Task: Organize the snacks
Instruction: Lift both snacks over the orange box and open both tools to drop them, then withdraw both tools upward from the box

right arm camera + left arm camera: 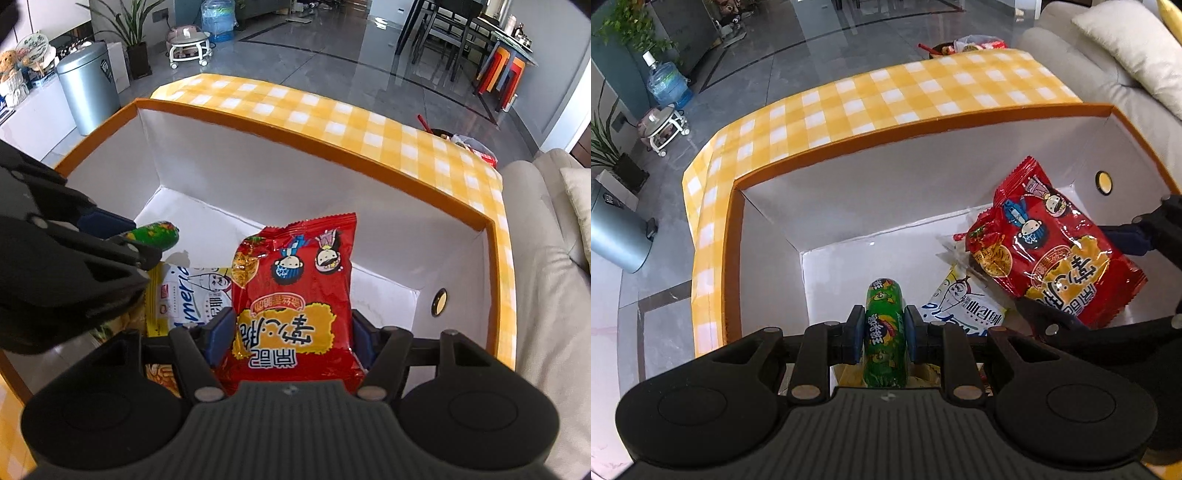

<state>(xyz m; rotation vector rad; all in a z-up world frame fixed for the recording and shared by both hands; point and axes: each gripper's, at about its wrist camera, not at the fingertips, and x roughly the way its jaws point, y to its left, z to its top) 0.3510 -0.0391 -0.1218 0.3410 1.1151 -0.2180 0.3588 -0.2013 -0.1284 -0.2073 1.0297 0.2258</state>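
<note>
My left gripper point(884, 312) is shut on a green sausage-shaped snack tube point(882, 343), which points down into a white box with an orange rim point(923, 134). My right gripper point(291, 326) is shut on a red snack bag point(295, 266) with cartoon faces, holding it over the box's right half. In the left wrist view that red bag point(1052, 251) hangs at the right between the right gripper's fingers point(1128, 238). The right wrist view shows the left gripper point(127, 236) and the green tube point(159, 232) at the left. A white-and-blue packet point(195, 295) lies on the box floor below both.
The box point(295, 136) stands on a yellow checked tablecloth point(886, 99). A yellow packet point(155, 306) lies beside the white one. A round hole point(439, 301) pierces the right wall. A beige sofa point(543, 240) is at the right, a metal bin point(88, 85) at the left.
</note>
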